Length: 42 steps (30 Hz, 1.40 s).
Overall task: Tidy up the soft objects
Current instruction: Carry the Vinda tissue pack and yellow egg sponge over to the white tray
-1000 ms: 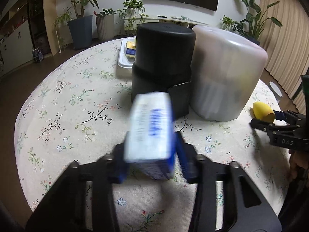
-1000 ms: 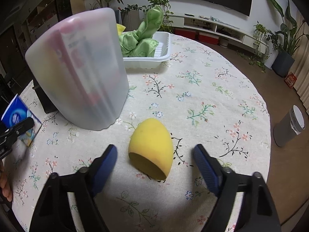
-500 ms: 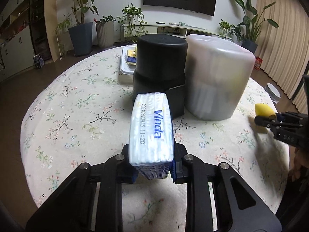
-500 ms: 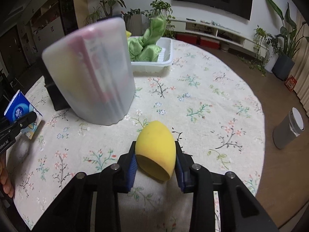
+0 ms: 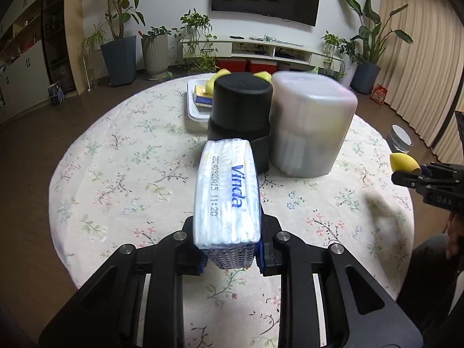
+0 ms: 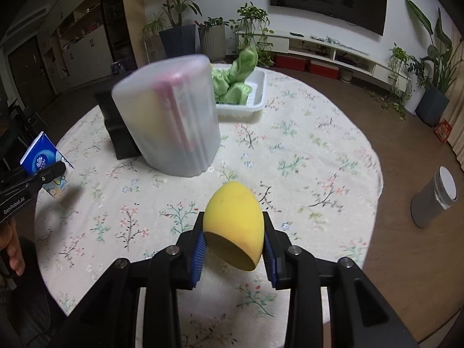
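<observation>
My left gripper [image 5: 231, 258] is shut on a white and blue Vinda tissue pack [image 5: 227, 194] and holds it above the floral tablecloth; the pack also shows at the left of the right wrist view [image 6: 43, 159]. My right gripper [image 6: 233, 249] is shut on a yellow egg-shaped sponge [image 6: 233, 226], lifted above the table; the sponge also shows at the right of the left wrist view [image 5: 403, 162]. A white tray [image 6: 255, 98] at the far side holds green cloths [image 6: 235, 81] and, in the left wrist view, a yellow-blue sponge [image 5: 203, 97].
A black cylindrical container [image 5: 240, 110] and a translucent frosted bin [image 5: 311, 127] stand mid-table between the grippers and the tray. The round table [image 5: 116, 156] drops off on all sides. A grey bin [image 6: 435, 200] stands on the floor to the right.
Both grippers have risen and pulled back from the table. The right gripper closed on the yellow sponge and lifted it. The left gripper kept hold of the tissue pack.
</observation>
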{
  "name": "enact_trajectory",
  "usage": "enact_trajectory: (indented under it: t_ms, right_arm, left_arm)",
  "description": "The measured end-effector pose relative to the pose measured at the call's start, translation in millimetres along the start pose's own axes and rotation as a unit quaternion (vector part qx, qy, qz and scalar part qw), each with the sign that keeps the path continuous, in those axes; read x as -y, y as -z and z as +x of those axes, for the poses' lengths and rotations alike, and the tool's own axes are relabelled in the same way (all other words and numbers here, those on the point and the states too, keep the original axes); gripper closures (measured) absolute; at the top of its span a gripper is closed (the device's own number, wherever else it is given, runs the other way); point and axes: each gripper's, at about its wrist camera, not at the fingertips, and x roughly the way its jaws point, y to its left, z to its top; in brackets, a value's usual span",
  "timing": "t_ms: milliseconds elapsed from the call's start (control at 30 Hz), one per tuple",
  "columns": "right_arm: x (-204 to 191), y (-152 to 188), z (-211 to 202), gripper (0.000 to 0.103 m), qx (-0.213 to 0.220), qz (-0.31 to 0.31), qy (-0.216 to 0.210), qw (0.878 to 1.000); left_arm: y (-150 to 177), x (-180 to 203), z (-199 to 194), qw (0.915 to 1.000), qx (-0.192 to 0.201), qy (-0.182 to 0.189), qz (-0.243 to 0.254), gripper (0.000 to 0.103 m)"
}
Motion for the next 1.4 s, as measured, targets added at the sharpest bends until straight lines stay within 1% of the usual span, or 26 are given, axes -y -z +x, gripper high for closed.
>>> enact_trajectory:
  t_ms: [167, 367, 600, 733, 1033, 1267, 1400]
  right_arm:
    - [4.3, -12.4, -24.3, 0.066, 0.003, -0.017, -0.003, 1.0]
    - [20.4, -40.2, -53.9, 0.066, 0.022, -0.026, 0.006, 0.999]
    - [30.2, -72.3, -71.5, 0.066, 0.046, -0.034, 0.016, 0.998]
    - [33.6, -93.4, -76.5, 0.066, 0.06, -0.035, 0.014, 0.997]
    - [29.8, -138.4, -71.4, 0.066, 0.078, -0.049, 0.013, 0.996]
    - [31.3, -178.4, -51.1, 0.066, 0.078, -0.055, 0.006, 0.995]
    - [32.2, -206.1, -33.5, 0.066, 0.075, -0.059, 0.004, 0.995]
  left_arm:
    - [-17.6, -8.3, -21.5, 0.9999, 0.014, 0.004, 0.007, 0.081]
    - [-49.9, -22.0, -37.8, 0.9995, 0.031, 0.002, 0.006, 0.081]
    - [-79.8, -33.9, -42.5, 0.999, 0.042, -0.011, 0.011, 0.081]
    - [-95.7, -35.4, -41.9, 0.9989, 0.044, -0.01, 0.016, 0.081]
    - [-131.7, -39.6, -24.5, 0.9988, 0.041, -0.004, 0.027, 0.081]
    - [-163.2, -48.0, 3.6, 0.9988, 0.029, -0.007, 0.04, 0.081]
    - [-184.5, -49.1, 20.7, 0.9982, 0.027, -0.017, 0.051, 0.081]
